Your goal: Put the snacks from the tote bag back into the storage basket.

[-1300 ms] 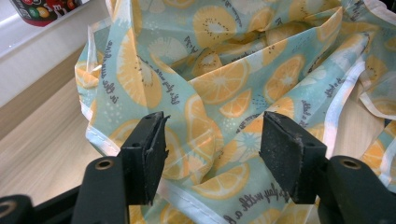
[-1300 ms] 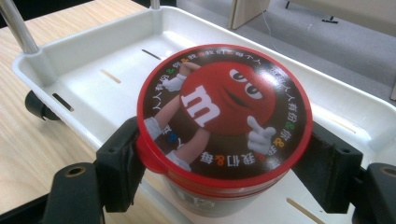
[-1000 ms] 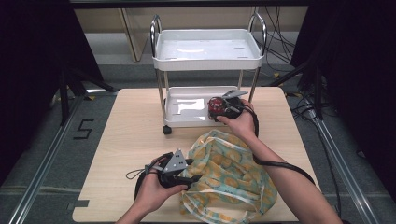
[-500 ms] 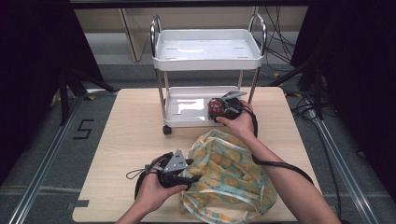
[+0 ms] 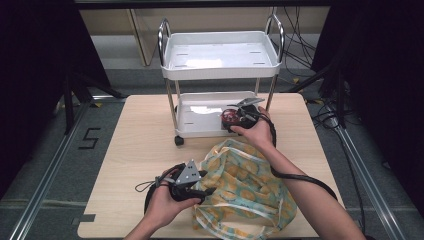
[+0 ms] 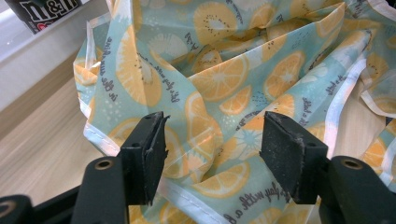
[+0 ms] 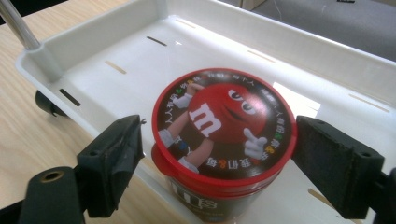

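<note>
**A:** What is the right gripper [image 7: 215, 154] doing?

**B:** Its jaws have just been opening and now stand apart, one on each side of an M&M's tub [image 7: 222, 140] with a red lid. The tub sits upright between them on the lower tray of a white trolley [image 5: 200, 130], near the tray's front rim. The left pad is clear of the tub; the right pad is just beside the lid, and I cannot tell if it touches.

**A:** And the left gripper [image 6: 212, 149]?

**B:** Its jaws are wide open too. A crumpled fabric bag [image 6: 224, 79], pale blue with orange slices, lies on the wooden table [image 5: 130, 145] directly ahead of and between the pads, unpinched.
</note>
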`<state>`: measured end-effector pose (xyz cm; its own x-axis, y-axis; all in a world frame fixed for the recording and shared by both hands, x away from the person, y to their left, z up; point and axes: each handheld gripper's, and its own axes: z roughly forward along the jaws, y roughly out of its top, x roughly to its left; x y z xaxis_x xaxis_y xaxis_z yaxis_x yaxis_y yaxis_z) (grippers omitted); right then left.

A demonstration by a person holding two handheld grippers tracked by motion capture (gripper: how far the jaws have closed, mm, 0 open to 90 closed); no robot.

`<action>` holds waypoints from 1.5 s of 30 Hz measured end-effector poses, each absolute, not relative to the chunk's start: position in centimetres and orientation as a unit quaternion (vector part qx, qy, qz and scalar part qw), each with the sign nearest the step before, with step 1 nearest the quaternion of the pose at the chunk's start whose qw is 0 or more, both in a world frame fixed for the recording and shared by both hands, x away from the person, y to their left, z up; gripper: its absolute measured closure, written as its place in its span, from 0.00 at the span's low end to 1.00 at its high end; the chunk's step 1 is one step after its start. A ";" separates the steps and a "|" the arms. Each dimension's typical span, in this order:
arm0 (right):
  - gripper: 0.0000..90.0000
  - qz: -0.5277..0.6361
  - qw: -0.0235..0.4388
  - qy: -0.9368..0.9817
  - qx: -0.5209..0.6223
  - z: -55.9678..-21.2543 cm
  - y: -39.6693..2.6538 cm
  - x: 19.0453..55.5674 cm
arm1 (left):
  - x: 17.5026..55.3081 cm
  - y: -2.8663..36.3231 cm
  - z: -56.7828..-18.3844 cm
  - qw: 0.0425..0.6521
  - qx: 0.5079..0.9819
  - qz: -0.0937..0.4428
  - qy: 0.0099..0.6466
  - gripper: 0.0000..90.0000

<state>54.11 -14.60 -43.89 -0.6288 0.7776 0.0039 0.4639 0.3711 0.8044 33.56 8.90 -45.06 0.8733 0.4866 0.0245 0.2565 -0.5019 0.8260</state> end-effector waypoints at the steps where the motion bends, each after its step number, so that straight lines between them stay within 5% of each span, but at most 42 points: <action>1: 0.19 0.409 0.198 0.805 0.382 -43.8 -14.6 54.0 | 33.6 8.9 -45.0 0.448 0.859 0.124 0.215 0.44; 45: 0.25 0.453 0.185 0.793 0.362 -41.2 -21.8 44.3 | 33.2 9.4 -45.2 0.450 0.854 0.128 0.229 0.43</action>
